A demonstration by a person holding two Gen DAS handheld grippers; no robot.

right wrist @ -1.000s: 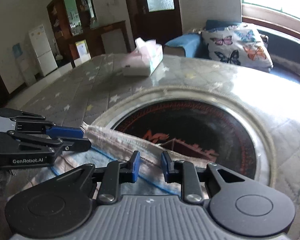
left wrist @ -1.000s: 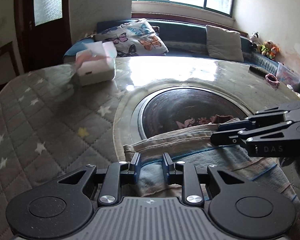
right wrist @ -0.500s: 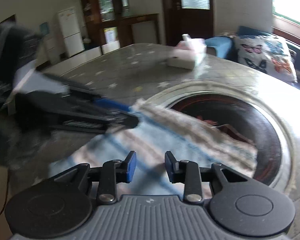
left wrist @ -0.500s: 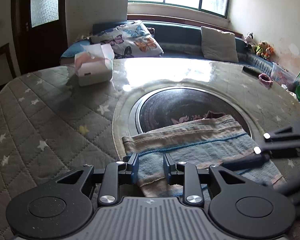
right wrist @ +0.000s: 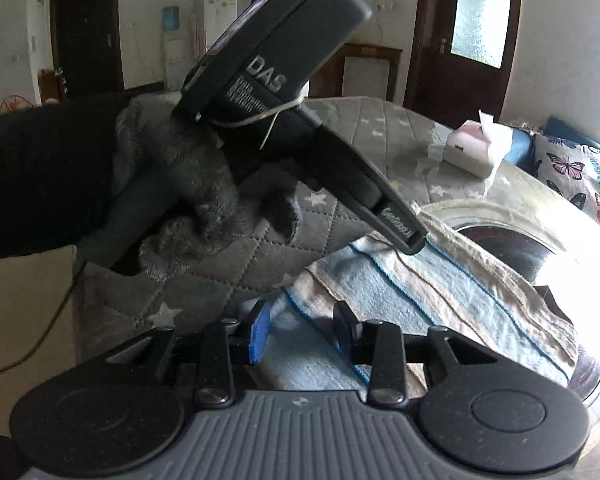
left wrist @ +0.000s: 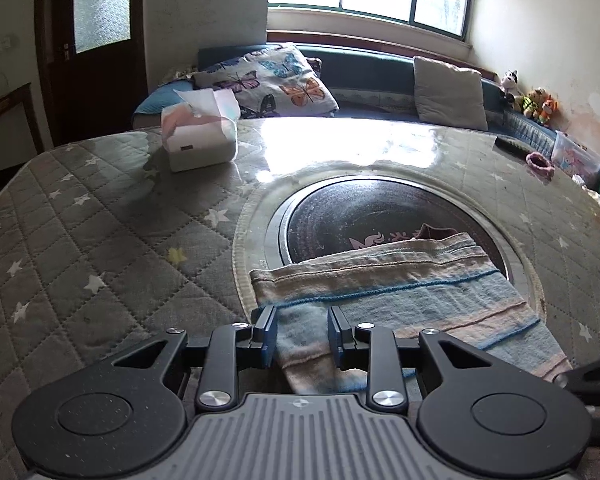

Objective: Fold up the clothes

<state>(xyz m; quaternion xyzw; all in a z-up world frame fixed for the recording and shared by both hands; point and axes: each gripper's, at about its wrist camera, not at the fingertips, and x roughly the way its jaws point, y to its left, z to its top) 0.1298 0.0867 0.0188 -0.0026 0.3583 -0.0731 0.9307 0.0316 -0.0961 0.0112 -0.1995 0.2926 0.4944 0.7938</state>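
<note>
Striped cloth (left wrist: 400,300) lies folded flat on the quilted table (left wrist: 100,248), partly over the dark round inset (left wrist: 364,216); left gripper (left wrist: 302,334) jaws are opening, cloth edge between them, pads clear; right gripper (right wrist: 302,330) jaws are also opening over the cloth, unpinched; a gloved hand (right wrist: 188,200) holds the left gripper.
</note>
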